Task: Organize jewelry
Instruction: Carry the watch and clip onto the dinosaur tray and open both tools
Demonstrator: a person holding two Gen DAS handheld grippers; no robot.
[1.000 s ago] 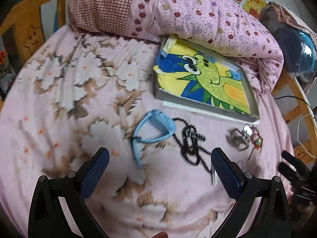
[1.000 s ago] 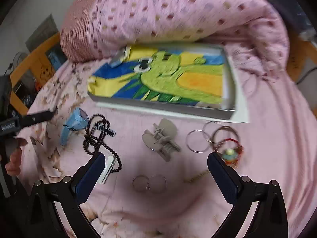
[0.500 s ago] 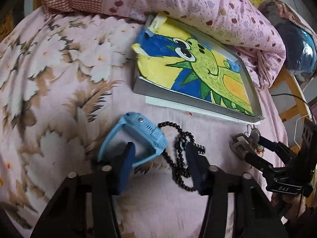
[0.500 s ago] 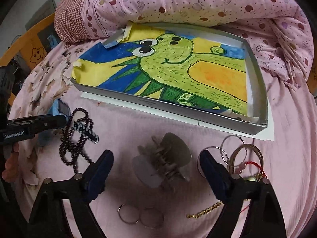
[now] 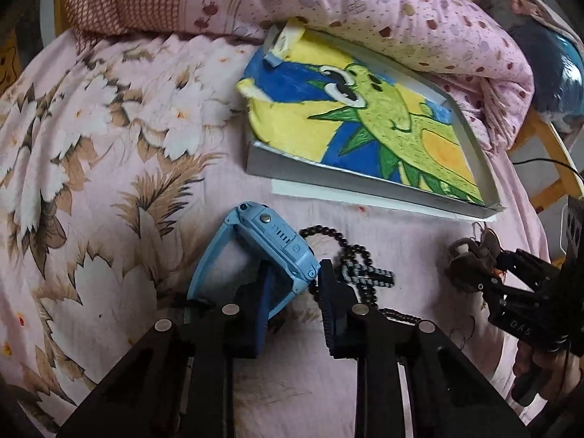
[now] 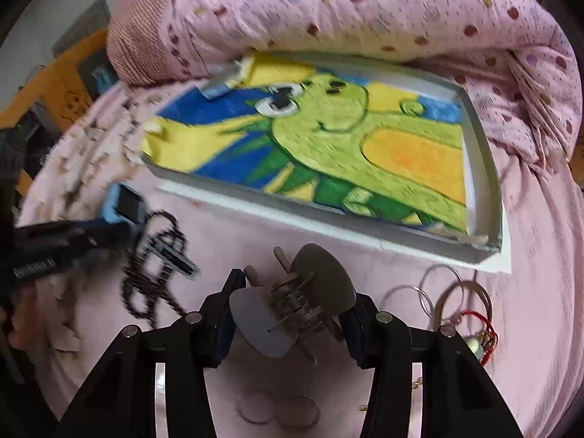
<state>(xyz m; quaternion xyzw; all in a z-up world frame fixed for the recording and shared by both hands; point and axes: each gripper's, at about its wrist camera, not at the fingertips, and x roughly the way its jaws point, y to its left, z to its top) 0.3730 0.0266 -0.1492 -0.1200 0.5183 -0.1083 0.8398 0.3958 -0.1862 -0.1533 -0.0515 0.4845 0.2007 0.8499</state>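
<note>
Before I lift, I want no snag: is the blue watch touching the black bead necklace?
Cannot tell. In the left wrist view the watch and the necklace meet behind a finger, hiding any contact or gap.

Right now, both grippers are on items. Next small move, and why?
Probably lift both straight up a little. The left hand-held gripper has its jaws closed on the blue watch, the right hand-held gripper on the hair claw clip. The black bead necklace lies against the watch and could drag along.
</note>
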